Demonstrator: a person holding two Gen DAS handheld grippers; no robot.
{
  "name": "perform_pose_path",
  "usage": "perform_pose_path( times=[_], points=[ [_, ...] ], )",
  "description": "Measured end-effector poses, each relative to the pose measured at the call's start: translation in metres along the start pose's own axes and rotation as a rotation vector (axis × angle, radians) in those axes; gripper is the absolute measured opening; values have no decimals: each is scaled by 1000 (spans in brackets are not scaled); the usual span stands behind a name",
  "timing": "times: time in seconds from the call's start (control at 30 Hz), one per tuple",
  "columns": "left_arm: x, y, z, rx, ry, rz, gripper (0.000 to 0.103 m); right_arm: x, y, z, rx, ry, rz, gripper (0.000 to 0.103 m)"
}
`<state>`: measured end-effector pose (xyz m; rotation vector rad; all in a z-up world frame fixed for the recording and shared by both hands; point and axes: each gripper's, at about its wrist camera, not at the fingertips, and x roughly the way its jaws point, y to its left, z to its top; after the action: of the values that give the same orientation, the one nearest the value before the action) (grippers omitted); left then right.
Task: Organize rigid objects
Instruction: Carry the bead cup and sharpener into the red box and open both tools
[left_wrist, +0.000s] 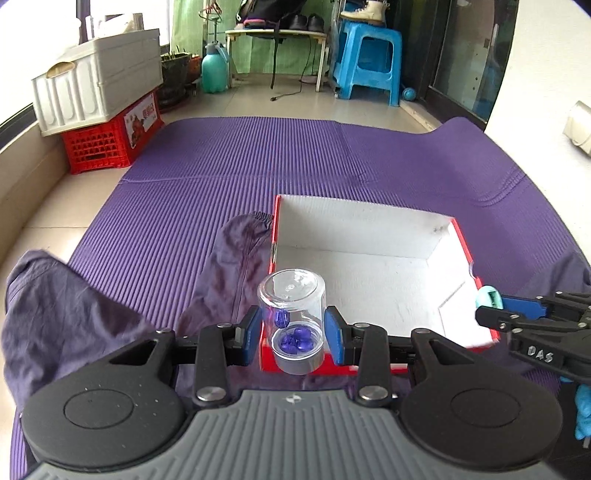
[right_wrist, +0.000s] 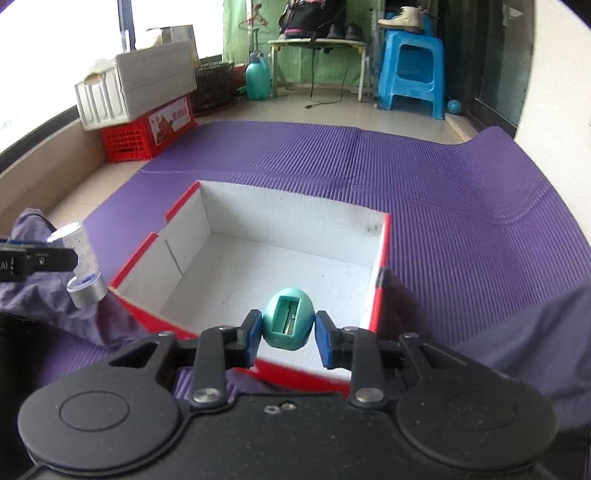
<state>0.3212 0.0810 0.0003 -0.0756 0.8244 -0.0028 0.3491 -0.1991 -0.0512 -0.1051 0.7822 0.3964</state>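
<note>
Gripping a clear jar (left_wrist: 291, 321) mid-wall, left gripper (left_wrist: 293, 330) looks slip-prone on hard plastic; right gripper (right_wrist: 288, 330) clamps a light, rigid teal sharpener (right_wrist: 288, 325).

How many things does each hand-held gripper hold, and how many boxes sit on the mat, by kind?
Clear jar with blue beads, in the left hand-held gripper: 1
Teal egg-shaped sharpener, in the right hand-held gripper: 1
Red box with white inside, nothing seen inside: 1
Total: 3
</note>
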Motion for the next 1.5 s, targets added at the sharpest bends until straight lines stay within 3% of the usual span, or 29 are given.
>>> perform_pose_path(
  times=[0.37, 0.6, 0.83, 1.07, 1.17, 1.23, 1.5],
  points=[
    [89, -32, 33, 54, 86, -3, 36, 92, 2, 17, -34, 138, -39, 30],
    [141, -51, 28, 88, 168, 10, 36, 134, 7, 9, -54, 232, -48, 30],
    [168, -58, 23, 102, 221, 20, 36, 152, 7, 0, -29, 297, -42, 30],
    [168, -57, 18, 87, 228, 28, 36, 149, 4, 2, -10, 284, -32, 37],
    [159, -56, 17, 90, 219, 31, 36, 137, 5, 3, -21, 264, -18, 46],
    [149, -56, 18, 87, 208, 27, 36, 127, 7, 2, -28, 248, -15, 51],
    [96, -56, 23, 83, 145, 23, 39, 75, 8, 5, -9, 178, 4, 55]
  ],
)
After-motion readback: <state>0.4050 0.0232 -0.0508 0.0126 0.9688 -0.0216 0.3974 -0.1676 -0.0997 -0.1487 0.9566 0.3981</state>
